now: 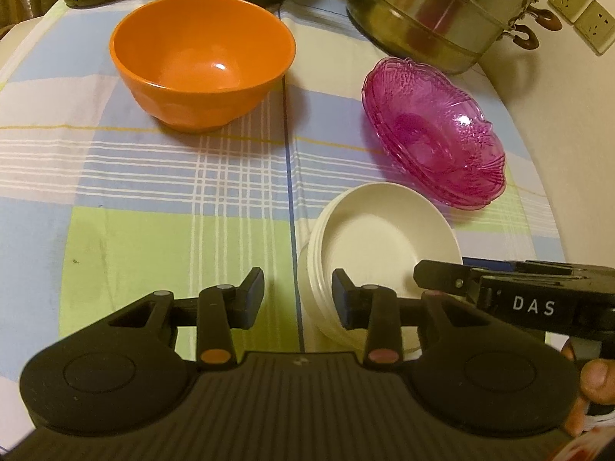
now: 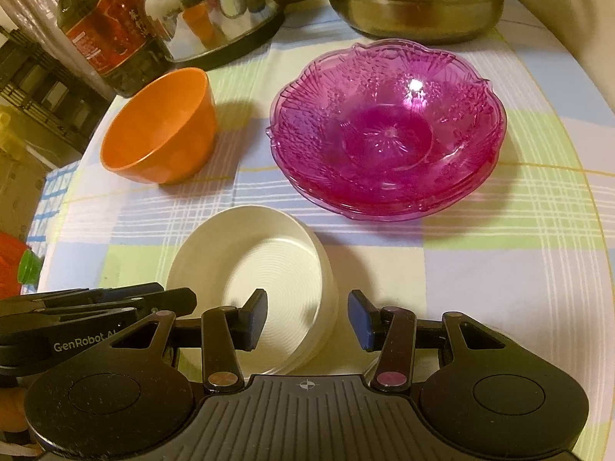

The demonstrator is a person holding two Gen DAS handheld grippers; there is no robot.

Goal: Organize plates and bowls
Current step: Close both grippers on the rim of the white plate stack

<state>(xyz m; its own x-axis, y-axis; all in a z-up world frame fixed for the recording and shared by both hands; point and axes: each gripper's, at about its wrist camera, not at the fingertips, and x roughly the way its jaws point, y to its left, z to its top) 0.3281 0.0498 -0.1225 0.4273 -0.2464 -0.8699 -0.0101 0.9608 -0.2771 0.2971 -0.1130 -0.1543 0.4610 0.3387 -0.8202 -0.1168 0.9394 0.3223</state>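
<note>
Left wrist view: your left gripper (image 1: 298, 296) hangs over the left edge of the stack of white plates (image 1: 378, 246). Jaws are partly open. The right pad sits over the plates' rim, the left pad over bare tablecloth (image 1: 134, 192). I can't tell whether the pads touch the rim, and nothing looks pinched. The right gripper (image 1: 434, 278) comes in from the right edge (only its black fingers and body show), tips at the right rim of the same stack. The orange bowl (image 1: 201, 63) stands upright farther back on the left. The stack of pink glass dishes (image 1: 434, 130) sits back right, just beyond the white plates. A steel pot (image 1: 442, 11) is behind the pink dishes.

Right wrist view: right gripper (image 2: 307, 319) jaws are open, wider than the left's. The near right edge of the white plates (image 2: 250, 269) lies between the pads. A gap shows on both sides, so no grip. The left gripper (image 2: 180, 297) enters low left, beside the stack's left rim. Pink dishes (image 2: 388, 130) are straight beyond, well apart from the orange bowl (image 2: 161, 142) at left. An oil bottle (image 2: 103, 27) and a kettle (image 2: 211, 7) stand along the back.
</note>
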